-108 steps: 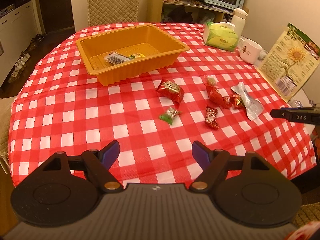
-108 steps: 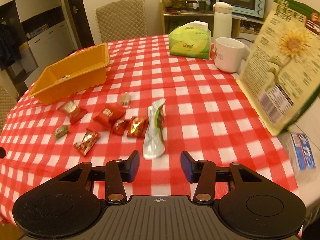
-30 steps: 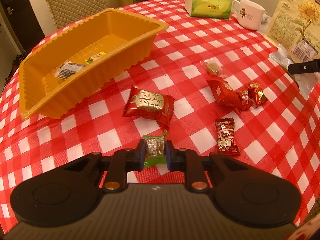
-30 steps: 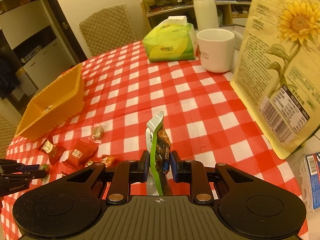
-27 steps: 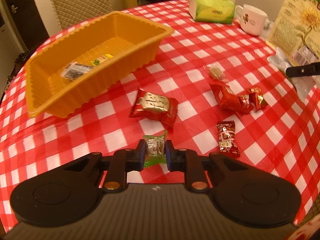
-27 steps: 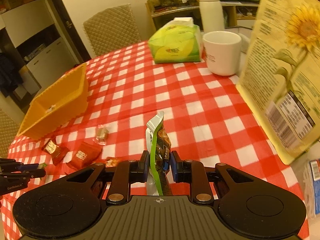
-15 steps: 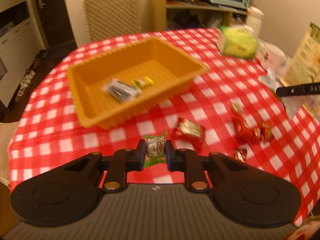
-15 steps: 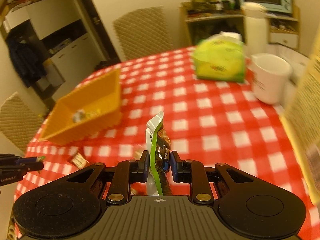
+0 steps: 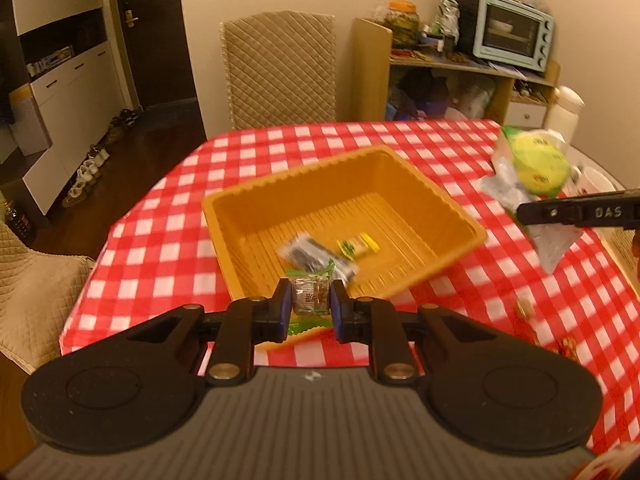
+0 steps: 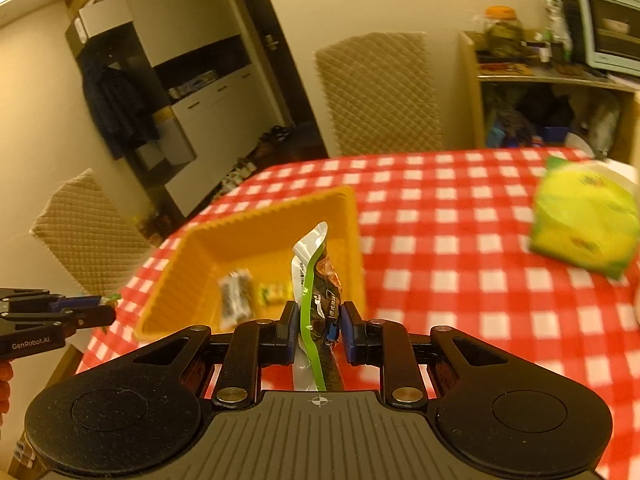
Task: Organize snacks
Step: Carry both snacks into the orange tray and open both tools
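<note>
The left hand-held gripper point(image 9: 311, 305) is clamped on a small green-wrapped candy point(image 9: 310, 295), held in the air at the near edge of the orange tray point(image 9: 440, 204), which stands on the red checked desk point(image 9: 160, 232). Inside the tray lie a dark packet point(image 9: 308, 254) and a small yellow packet point(image 9: 358, 245); blur prevents finer reading. Further right, the right hand-held gripper point(image 10: 319, 330) is closed on a silver and green pouch point(image 10: 314, 276), held upright, off the desk and short of the tray's near side. A few loose sweets point(image 9: 524, 310) remain on the cloth at the right edge of the left view, well apart from the tray. A green tissue pack point(image 10: 584, 220) stands beyond, not part of the work. Judgement: the step in hand is carrying both held items to the tray. The next move calls for bringing each gripper over the tray's floor, then parting the fingers so the items drop among those already there. Further pickups will be needed afterwards.
</note>
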